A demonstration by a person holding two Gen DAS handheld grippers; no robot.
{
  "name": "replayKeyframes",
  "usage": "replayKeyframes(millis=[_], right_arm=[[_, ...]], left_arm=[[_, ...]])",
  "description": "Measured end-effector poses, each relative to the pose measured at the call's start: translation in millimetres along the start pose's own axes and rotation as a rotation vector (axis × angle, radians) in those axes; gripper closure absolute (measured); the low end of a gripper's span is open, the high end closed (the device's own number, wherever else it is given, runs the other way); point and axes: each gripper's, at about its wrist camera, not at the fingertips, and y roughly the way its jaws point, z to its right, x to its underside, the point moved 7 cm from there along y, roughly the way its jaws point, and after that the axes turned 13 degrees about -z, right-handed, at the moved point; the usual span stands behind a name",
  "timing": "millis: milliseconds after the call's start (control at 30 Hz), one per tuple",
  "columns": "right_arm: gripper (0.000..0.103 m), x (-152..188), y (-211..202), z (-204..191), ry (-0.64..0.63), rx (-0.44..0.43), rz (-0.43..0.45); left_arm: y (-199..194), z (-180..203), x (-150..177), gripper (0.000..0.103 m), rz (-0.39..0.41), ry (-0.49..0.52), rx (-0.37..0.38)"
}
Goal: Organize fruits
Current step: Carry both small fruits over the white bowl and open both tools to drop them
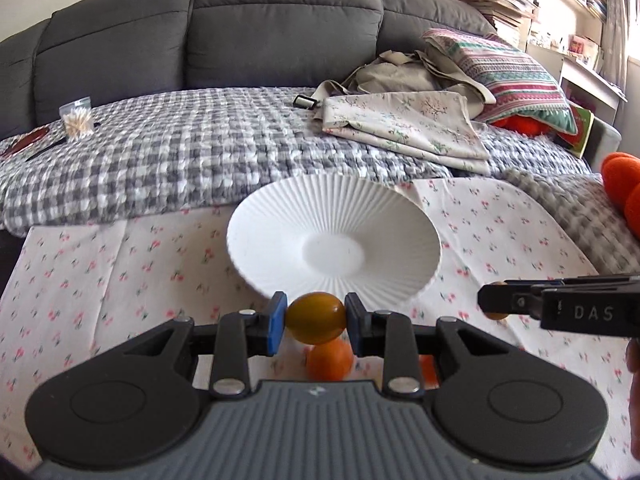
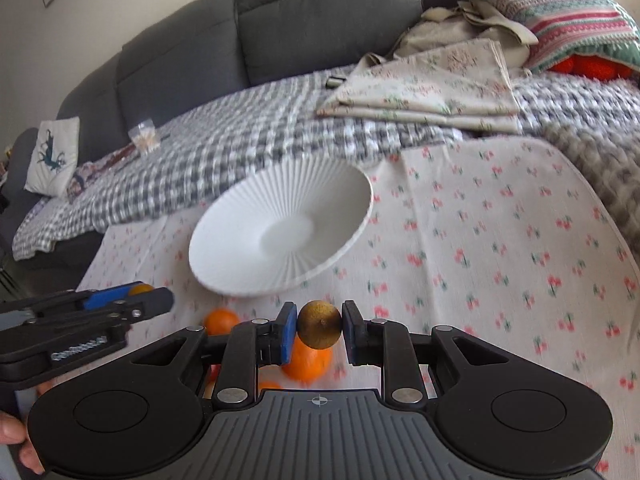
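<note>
Fruit sorting, barely begun — white ribbed bowl [image 1: 336, 236] empty.

Left gripper [image 1: 316, 318] clamped on a yellow-green fruit [image 1: 316, 318], right gripper [image 2: 319, 330] on a brownish fruit [image 2: 319, 330]; oranges [image 2: 307, 364] loose beneath both — bowl just ahead on cherry-print cloth [image 2: 480, 248], grey sofa [image 1: 200, 32] beyond.

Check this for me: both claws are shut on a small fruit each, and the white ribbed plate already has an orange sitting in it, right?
Not quite. The white ribbed plate holds nothing; both wrist views show it bare. The oranges lie on the floral cloth in front of it. The rest holds: the left claw grips a yellow-green fruit, the right claw a brownish fruit.
</note>
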Motion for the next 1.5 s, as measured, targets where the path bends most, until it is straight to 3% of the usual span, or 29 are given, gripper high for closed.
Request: replayKeyframes(millis=[200,433,933,1100,1233,1333,1500], right_arm=[[0.080,-23.1,19.6,-6.0,-0.027,0.009,0.019],[0.080,-41.2,41.6,-9.1,-0.046,0.017,0.028],[0.078,-42.3,72.4,-11.7,-0.054,0.030,0.004],[0.076,-42.5,69.4,-10.8,-0.041,0.019,0.004],[0.058,-45.1,57.0,-3.8,-0.001,0.002,0.020],[0.054,-46.1,47.4,-1.9,0.017,-0.006,0.027],[0.033,-49.8,21.2,2.3,0.055,-0.034,0.068]], left_arm=[[25.3,-0.1,-22.3,0.073,0.019,0.001,-0.010],[56.8,5.0,-24.6,0.073,-0.002,0.027,-0.025],[81.6,-2.1,-24.0,0.072,-0.018,0.044,-0.058],[76.7,-5.0,-24.9,0.059,-0.016,0.041,-0.060],[63.9,-15.4,-30.3,0.036,0.007,-0.002,-0.058],[57.1,-19.9,-31.2,0.035,0.005,-0.022,-0.053],[42.0,-25.2,-30.0,0.030,0.002,-0.052,-0.042]])
